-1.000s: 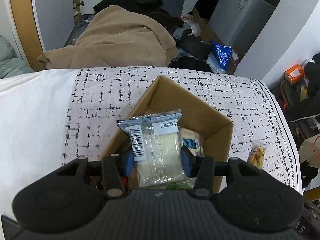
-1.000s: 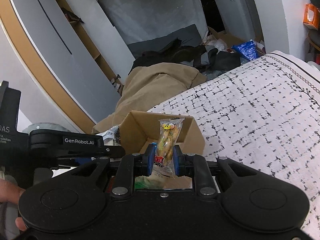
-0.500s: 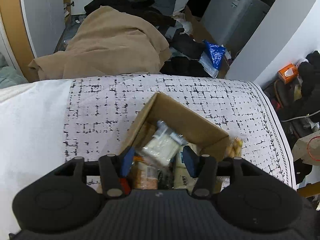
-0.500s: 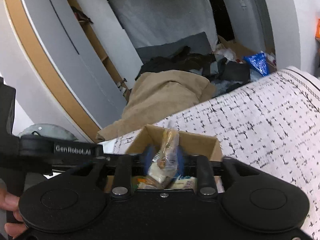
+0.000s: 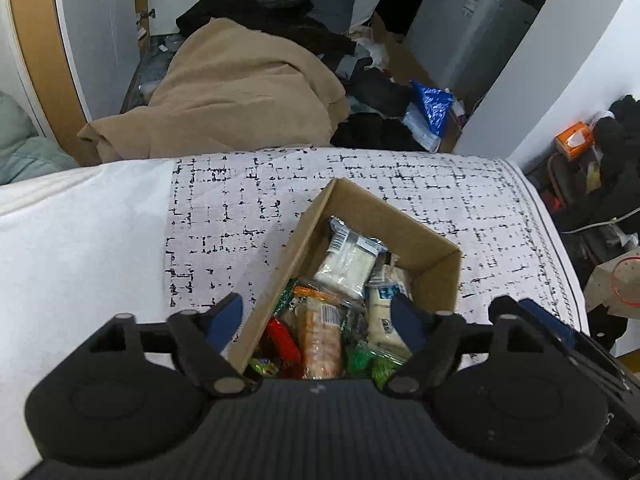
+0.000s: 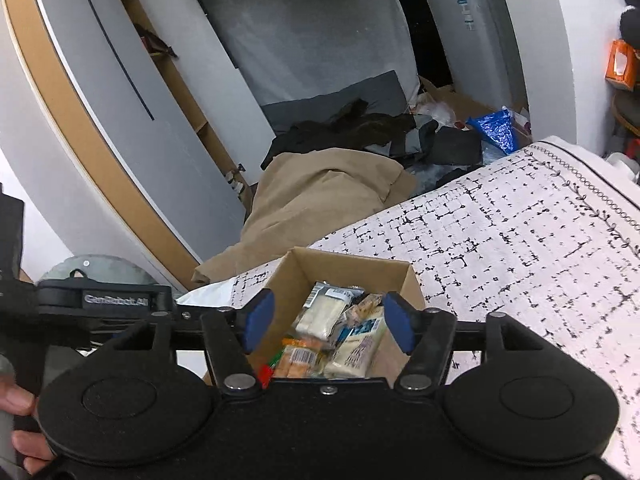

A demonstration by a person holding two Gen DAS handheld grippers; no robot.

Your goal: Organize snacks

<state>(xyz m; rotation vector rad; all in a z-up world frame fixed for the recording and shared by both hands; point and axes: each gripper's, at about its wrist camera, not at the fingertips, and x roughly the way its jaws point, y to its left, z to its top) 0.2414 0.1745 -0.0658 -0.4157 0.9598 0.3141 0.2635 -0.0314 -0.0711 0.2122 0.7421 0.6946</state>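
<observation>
The step in hand looks like dropping snacks into the cardboard box [image 5: 436, 268] that sits on the white cloth with black marks [image 5: 240, 216] — and that drop seems done, since many snacks now lie inside the box. A clear pack of pale biscuits [image 5: 348, 260] rests near the far corner, a white pack with blue print [image 5: 382, 312] lies beside it, an orange pack [image 5: 320, 332] sits in the middle, and a red one [image 5: 282, 340] and some green ones [image 5: 360, 360] lie at the near end. The left claw [image 5: 318, 320] hangs over the near end of the box with its jaws opening wide, and nothing is between them; they touch no snack. The right claw [image 6: 328, 322] also hangs over the box, jaws opening, and it holds nothing either — the packs seen between its blue pads [image 6: 260, 318] lie lower down in the box. In the right view the same biscuit pack [image 6: 324, 310] and white pack [image 6: 356, 344] show up inside the box [image 6: 400, 276]. I see no loose snack on the cloth in either view, so the next move likely calls for a look around for any snacks left, or for tidying the packs so they lie flat. The packs are thin and slippery, so a soft, careful pinch would suit them.
</observation>
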